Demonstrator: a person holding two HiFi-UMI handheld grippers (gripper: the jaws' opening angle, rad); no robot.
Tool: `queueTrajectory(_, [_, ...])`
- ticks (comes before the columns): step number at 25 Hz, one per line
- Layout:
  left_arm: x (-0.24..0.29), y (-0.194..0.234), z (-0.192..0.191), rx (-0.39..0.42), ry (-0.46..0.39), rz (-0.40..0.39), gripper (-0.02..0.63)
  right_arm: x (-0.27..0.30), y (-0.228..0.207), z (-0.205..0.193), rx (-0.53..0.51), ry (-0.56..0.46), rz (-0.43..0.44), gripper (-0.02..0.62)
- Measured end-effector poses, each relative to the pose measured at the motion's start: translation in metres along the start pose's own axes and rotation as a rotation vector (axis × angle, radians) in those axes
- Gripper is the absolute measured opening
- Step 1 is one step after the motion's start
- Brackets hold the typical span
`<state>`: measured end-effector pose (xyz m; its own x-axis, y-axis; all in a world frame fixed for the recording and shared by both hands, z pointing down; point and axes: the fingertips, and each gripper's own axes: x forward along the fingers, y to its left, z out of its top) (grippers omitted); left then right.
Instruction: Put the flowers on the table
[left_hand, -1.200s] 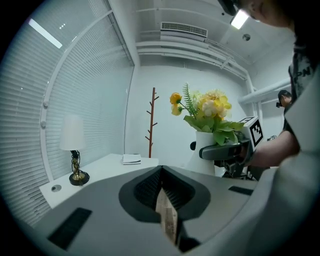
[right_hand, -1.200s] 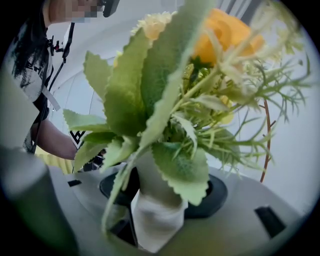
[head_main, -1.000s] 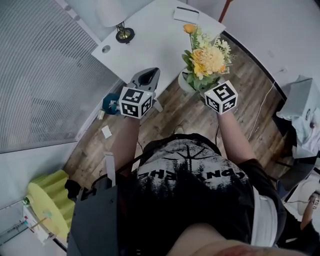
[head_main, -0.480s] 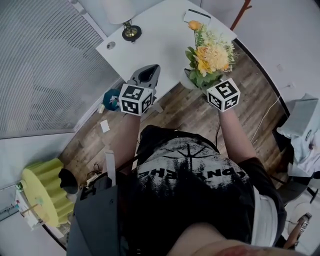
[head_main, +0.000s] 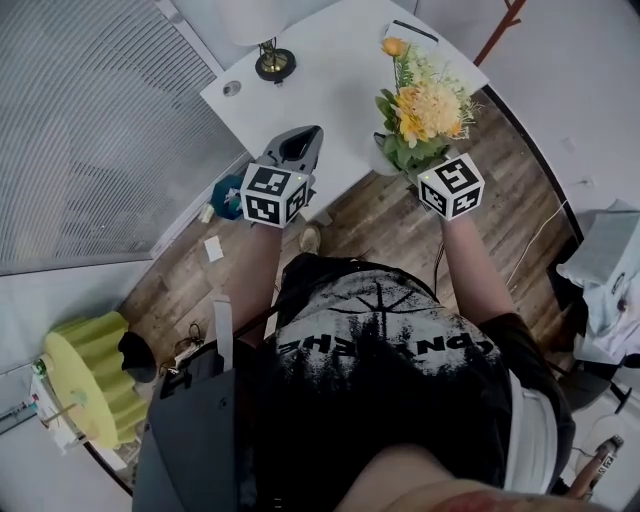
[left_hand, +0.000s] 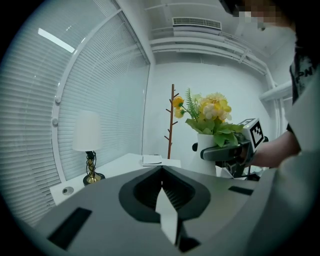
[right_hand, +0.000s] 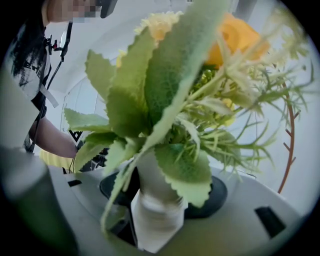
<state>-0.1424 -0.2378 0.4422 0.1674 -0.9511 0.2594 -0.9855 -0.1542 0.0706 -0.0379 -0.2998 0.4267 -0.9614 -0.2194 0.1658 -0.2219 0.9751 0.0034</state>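
1. Head view: the right tool (head_main: 418, 172) carries the bunch of yellow and orange artificial flowers (head_main: 425, 105) upright in the air, by the front right edge of the white surface (head_main: 320, 90). It is apparently not yet set down. The left tool (head_main: 298, 145) hovers over the front edge, clear of the landing spot.
2. Left gripper view: the left tool's jaws are pressed together with nothing between them. To the right, the flowers stand in a tall white vase (left_hand: 204, 139), which the right tool clasps around its body.
3. Right gripper view: the right tool's jaws pinch the vase low down, spread wide to take it. That probably keeps the top-heavy bunch steady, and the leaves crowd the view.
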Motion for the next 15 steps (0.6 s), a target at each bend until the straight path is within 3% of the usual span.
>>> queueTrajectory(5, [0.022,0.047,-0.005,-0.011,0.030,-0.041,0.012,0.053,-0.016,-0.002,0.014,0.021,-0.029,0.255])
queueTrajectory(15, [0.043,0.085,-0.002,0.005,0.074,-0.135,0.012,0.100,-0.026,-0.003,0.023,0.000,-0.093,0.255])
